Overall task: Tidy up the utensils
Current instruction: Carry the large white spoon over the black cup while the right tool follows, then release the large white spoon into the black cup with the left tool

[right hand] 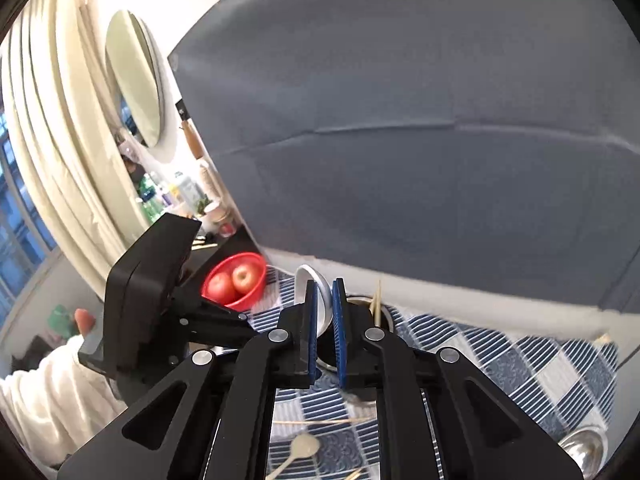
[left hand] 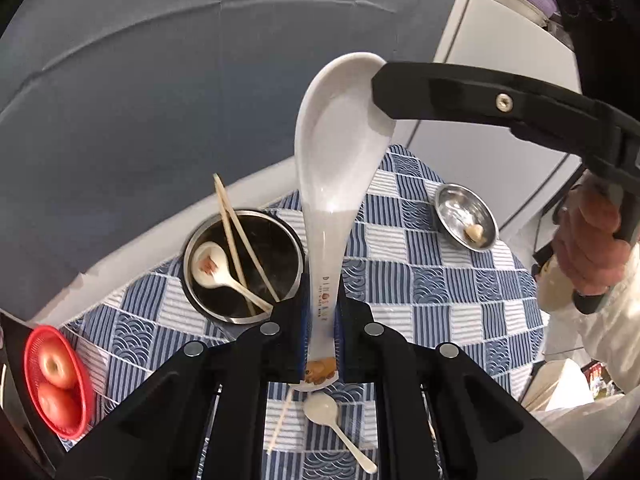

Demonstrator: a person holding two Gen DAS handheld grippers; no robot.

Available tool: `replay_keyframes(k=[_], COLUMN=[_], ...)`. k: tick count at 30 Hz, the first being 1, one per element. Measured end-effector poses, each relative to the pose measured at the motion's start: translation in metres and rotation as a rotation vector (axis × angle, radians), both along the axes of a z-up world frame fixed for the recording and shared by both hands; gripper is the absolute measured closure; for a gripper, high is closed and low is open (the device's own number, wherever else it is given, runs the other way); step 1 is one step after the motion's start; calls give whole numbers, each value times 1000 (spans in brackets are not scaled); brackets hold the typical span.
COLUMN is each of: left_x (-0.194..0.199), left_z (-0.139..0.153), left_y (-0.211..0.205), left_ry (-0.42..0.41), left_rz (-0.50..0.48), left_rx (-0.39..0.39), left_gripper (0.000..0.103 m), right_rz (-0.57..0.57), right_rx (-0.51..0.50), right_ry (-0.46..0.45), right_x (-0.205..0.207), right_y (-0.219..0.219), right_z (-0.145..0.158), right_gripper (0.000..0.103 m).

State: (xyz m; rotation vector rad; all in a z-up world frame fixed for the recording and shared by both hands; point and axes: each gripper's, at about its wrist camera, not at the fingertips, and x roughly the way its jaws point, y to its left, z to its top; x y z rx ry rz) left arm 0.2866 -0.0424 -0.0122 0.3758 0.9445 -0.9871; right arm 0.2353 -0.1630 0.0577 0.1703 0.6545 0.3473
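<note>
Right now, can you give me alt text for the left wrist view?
The left gripper clamps the handle of a big white spoon, while the right gripper pinches its bowl. Below, on a blue checked cloth, a steel pot holds chopsticks and a spoon.

Black plastic claws (left hand: pixel 320 308) (right hand: pixel 325 320), blue ribbed pads, silver round screws; white fleecy sleeve (right hand: pixel 48 392), bare hand (left hand: pixel 588 248).
</note>
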Motion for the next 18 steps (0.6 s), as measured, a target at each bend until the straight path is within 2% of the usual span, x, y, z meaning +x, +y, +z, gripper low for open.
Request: replay_keyframes(k=[6, 12, 13, 14, 15, 16, 18], left_x=[21, 40, 42, 43, 44, 44, 41], left_z=[-1, -15, -16, -17, -19, -22, -25], left_y=[-7, -8, -7, -4, -2, 2, 9], left_ry=[1, 34, 27, 28, 30, 24, 30], left_rz=[22, 42, 51, 60, 72, 99, 113], left_rx=[-26, -57, -72, -96, -100, -102, -116], left_gripper=[92, 92, 87, 77, 49, 39, 38], right_rz=[10, -2, -12, -19, -27, -35, -64], right_rx=[-45, -78, -81, -85, -81, -77, -95], right_ry=[-30, -30, -33, -35, -32, -27, -26], right_x=[14, 27, 28, 28, 28, 28, 24], right_y=[3, 4, 3, 3, 0, -2, -6], right_z=[10, 2, 0, -1, -3, -5, -8], right_gripper=[95, 93, 91, 86, 63, 40, 38])
